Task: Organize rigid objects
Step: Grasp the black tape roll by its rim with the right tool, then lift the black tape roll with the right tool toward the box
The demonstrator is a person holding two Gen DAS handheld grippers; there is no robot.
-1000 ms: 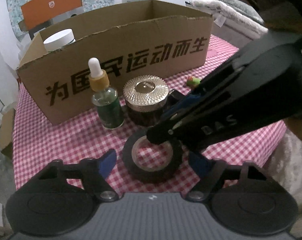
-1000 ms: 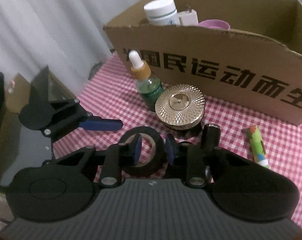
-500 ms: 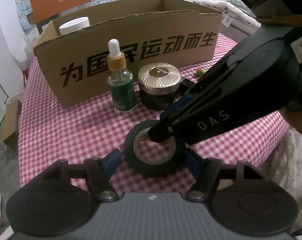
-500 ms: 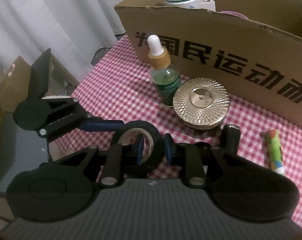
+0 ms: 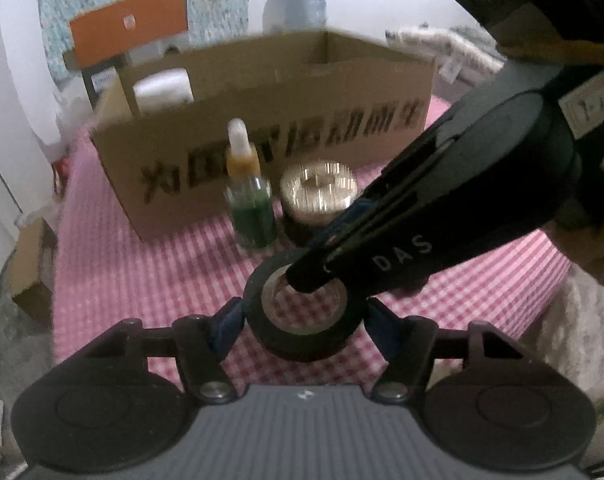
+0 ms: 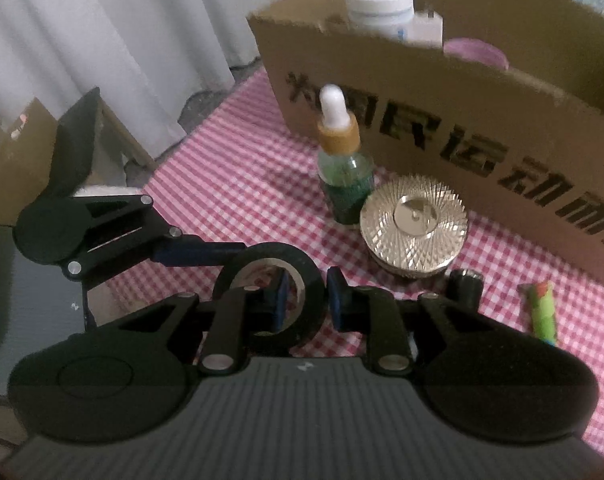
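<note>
- Black tape (image 5: 304, 322) sits between both grippers: the right gripper (image 6: 305, 300) pinches its wall, one finger through the hole, while the left gripper (image 5: 302, 322) brackets it outside, likely steadying a handover.
- Box (image 6: 482, 92) at 12 o'clock waits (lettering blurred); whether the left pads touch is unclear.

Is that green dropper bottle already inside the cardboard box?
No, the dropper bottle stands on the checked tablecloth in front of the cardboard box.
</note>
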